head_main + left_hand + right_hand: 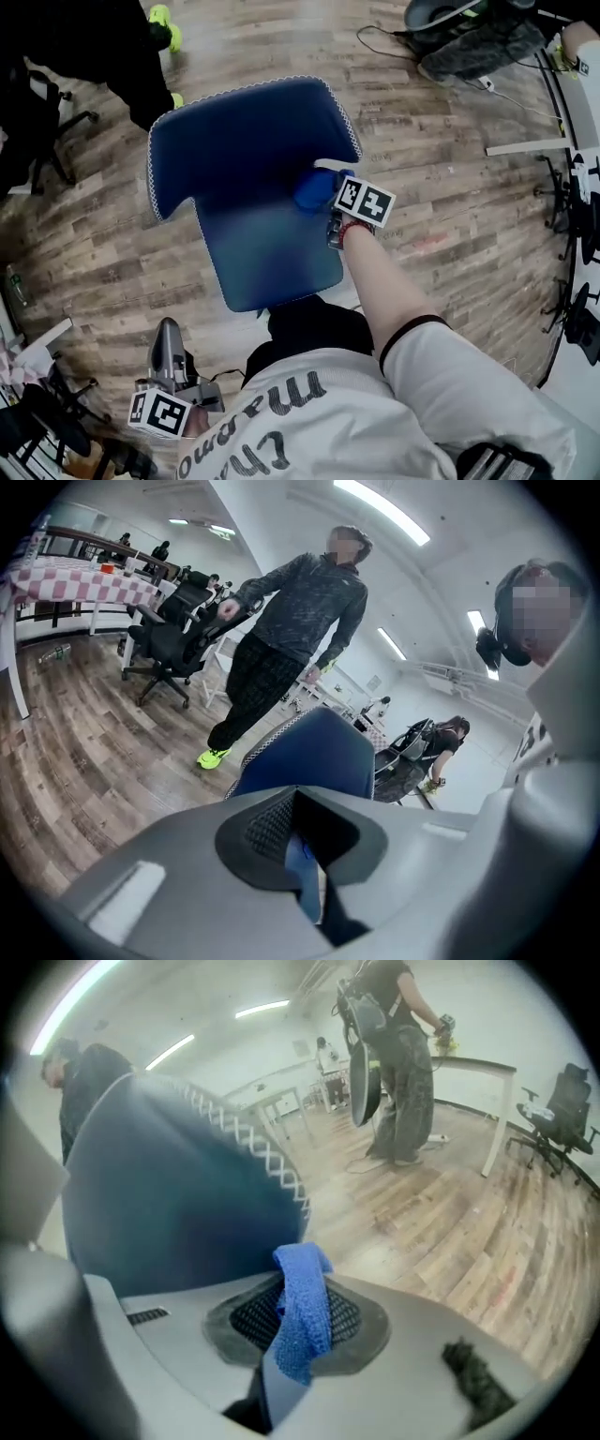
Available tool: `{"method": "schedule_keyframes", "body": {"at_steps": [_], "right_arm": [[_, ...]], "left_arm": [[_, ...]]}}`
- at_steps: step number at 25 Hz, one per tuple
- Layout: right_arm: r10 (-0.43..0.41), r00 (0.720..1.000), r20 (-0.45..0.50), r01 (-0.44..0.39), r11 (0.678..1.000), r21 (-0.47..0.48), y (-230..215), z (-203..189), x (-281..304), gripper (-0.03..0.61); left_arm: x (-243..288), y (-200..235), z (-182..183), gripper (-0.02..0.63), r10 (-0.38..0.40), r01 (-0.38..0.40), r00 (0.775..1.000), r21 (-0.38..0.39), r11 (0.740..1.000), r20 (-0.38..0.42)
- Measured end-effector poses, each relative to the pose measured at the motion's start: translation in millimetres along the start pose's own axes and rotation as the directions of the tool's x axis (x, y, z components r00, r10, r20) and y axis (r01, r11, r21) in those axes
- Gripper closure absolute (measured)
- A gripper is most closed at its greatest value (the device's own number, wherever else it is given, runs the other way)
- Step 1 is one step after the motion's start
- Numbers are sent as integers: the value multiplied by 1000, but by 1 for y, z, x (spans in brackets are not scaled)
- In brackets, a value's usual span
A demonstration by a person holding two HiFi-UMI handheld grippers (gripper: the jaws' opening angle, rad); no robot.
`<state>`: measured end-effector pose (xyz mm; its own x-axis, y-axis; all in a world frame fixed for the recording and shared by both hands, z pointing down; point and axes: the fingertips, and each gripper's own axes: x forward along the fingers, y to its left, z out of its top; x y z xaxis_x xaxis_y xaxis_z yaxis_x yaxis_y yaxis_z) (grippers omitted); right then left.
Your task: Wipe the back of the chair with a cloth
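Right tongs (pixel 296 1349) clamp blue cloth (pixel 303 1302) at chair back (pixel 169 1194).

Open-plan office: plank floor (pixel 450 187), swivel chairs (pixel 173 635), long desks (pixel 473 1066), ceiling strip lights (pixel 380 508).

The blue knitted cloth (pixel 310 190), between the right gripper's (pixel 330 202) jaws, lies against the blue padded chair's (pixel 246 150) back (right of its middle); the left gripper (pixel 168 336) hangs well apart, lower left, above the wood-plank floor (pixel 450 178).
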<state>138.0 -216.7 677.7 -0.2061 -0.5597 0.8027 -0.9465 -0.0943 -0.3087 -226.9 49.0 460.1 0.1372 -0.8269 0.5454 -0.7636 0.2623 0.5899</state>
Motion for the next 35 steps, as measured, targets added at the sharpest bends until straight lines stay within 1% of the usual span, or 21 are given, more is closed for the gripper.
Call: {"method": "schedule_keyframes", "body": {"at_steps": [4, 7, 10, 14, 15, 17, 18, 20, 22, 23, 25, 28, 30, 32, 33, 35], "right_arm": [[-12, 998, 62, 12, 1000, 3, -7, 11, -42, 505], [4, 994, 114, -2, 1000, -15, -4, 21, -76, 505], [62, 984, 167, -56, 998, -38, 17, 35, -110, 505], [115, 971, 208, -117, 993, -3, 45, 36, -160, 505], [137, 966, 221, -141, 990, 1, 54, 37, -171, 505], [209, 947, 244, -208, 978, -28, 77, 45, -194, 505], [254, 934, 252, -246, 967, -64, 91, 49, -208, 505], [357, 895, 269, -318, 932, -176, 120, 56, -244, 505], [461, 839, 290, -376, 875, -303, 150, 64, -285, 505], [512, 805, 299, -402, 842, -359, 165, 67, -305, 505], [599, 734, 319, -443, 779, -444, 192, 70, -346, 505], [703, 630, 330, -496, 692, -525, 229, 68, -402, 506], [759, 572, 310, -528, 630, -569, 252, 61, -431, 508], [798, 535, 277, -543, 576, -612, 269, 51, -453, 506], [812, 523, 259, -541, 552, -634, 274, 47, -462, 508], [830, 509, 229, -527, 511, -679, 280, 40, -475, 506]], "left_arm": [[-30, 0, 1, 609, -25, 24, 998, 23, 999, 50], [-54, -4, 2, 609, -58, 52, 994, 72, 996, 90], [-74, -5, 10, 609, -92, 79, 986, 94, 992, 142], [-108, -3, 14, 609, -125, 109, 978, 102, 989, 167], [-116, -2, 14, 609, -131, 111, 974, 113, 987, 186], [-136, -3, 19, 609, -123, 86, 956, 148, 985, 267], [-148, -5, 23, 610, -121, 67, 940, 172, 983, 320], [-173, -15, 35, 611, -139, 47, 903, 228, 973, 407], [-193, -25, 45, 611, -168, 50, 877, 262, 964, 450], [-201, -29, 48, 610, -180, 59, 869, 264, 963, 461], [-216, -37, 52, 610, -200, 89, 855, 243, 966, 479], [-240, -51, 56, 611, -246, 144, 829, 233, 962, 503], [-251, -58, 58, 611, -260, 163, 823, 228, 960, 506], [-257, -64, 58, 611, -268, 171, 818, 228, 958, 510], [-258, -67, 58, 611, -271, 174, 814, 230, 958, 514], [-259, -74, 54, 611, -276, 176, 808, 234, 956, 520]]}}
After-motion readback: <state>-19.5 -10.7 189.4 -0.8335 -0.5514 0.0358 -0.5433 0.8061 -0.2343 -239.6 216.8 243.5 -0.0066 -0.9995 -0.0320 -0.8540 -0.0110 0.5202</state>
